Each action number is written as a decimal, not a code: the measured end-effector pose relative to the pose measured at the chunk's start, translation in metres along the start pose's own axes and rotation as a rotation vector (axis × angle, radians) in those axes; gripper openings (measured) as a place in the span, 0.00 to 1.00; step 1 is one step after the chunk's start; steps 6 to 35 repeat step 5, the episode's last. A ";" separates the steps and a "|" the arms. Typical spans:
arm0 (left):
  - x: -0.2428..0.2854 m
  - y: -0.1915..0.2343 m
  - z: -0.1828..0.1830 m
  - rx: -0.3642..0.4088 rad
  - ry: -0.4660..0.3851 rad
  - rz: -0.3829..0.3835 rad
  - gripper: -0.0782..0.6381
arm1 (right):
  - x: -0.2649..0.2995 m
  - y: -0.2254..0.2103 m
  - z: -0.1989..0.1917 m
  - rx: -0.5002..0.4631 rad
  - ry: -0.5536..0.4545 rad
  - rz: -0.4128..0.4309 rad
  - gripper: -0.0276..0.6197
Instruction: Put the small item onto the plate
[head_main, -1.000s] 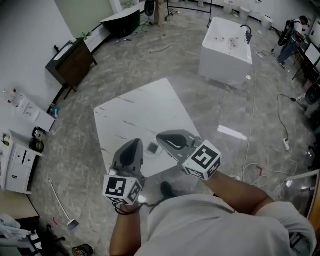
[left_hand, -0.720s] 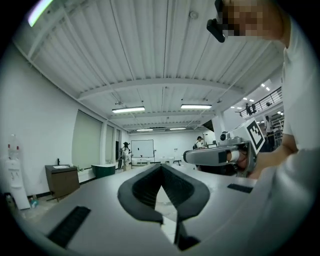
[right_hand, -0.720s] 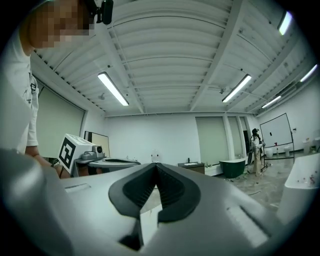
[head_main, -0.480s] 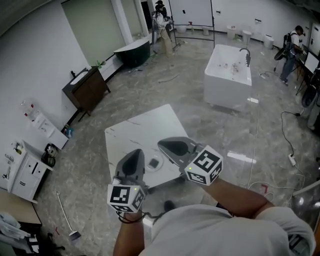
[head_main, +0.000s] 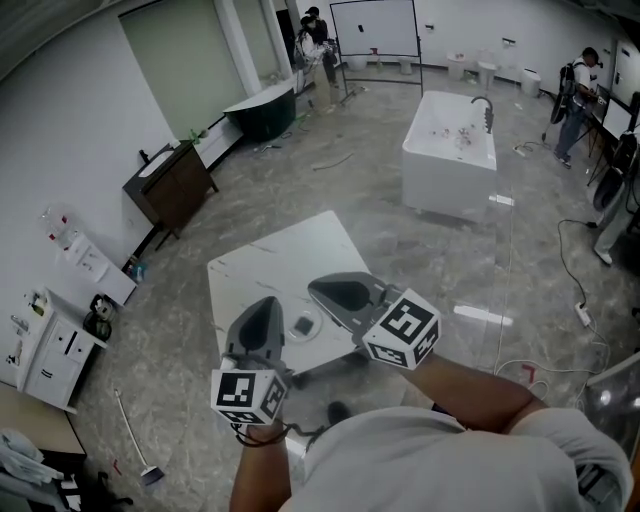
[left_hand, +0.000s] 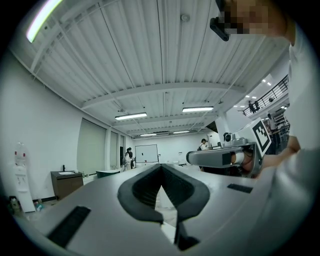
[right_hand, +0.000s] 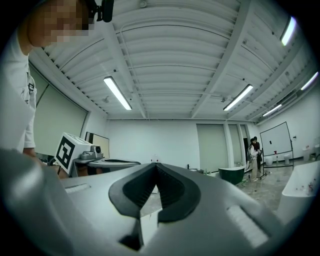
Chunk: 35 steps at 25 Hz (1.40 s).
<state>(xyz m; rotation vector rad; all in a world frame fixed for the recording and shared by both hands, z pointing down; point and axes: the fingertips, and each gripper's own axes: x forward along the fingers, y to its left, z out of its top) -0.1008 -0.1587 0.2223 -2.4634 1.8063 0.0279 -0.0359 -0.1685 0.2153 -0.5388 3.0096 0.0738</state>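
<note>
In the head view the white tabletop (head_main: 265, 265) carries a pale plate (head_main: 314, 318) close to its near edge. The small item (head_main: 303, 325), a dark square, appears to lie on it already, though it is too small to be sure. The left gripper (head_main: 265, 303) and right gripper (head_main: 322, 289) hang above that edge, either side of the plate. The left gripper view shows its jaws pressed together on nothing, aimed across the room. The right gripper view shows the same: closed, empty. With neither looking down, a blind descent could knock the plate off the near edge.
</note>
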 end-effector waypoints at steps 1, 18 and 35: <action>0.000 -0.001 0.001 0.000 -0.002 -0.001 0.12 | -0.002 0.000 0.002 -0.002 -0.002 -0.002 0.05; 0.000 -0.007 0.005 -0.003 -0.007 -0.002 0.12 | -0.008 -0.001 0.008 -0.003 -0.006 -0.006 0.05; 0.000 -0.007 0.005 -0.003 -0.007 -0.002 0.12 | -0.008 -0.001 0.008 -0.003 -0.006 -0.006 0.05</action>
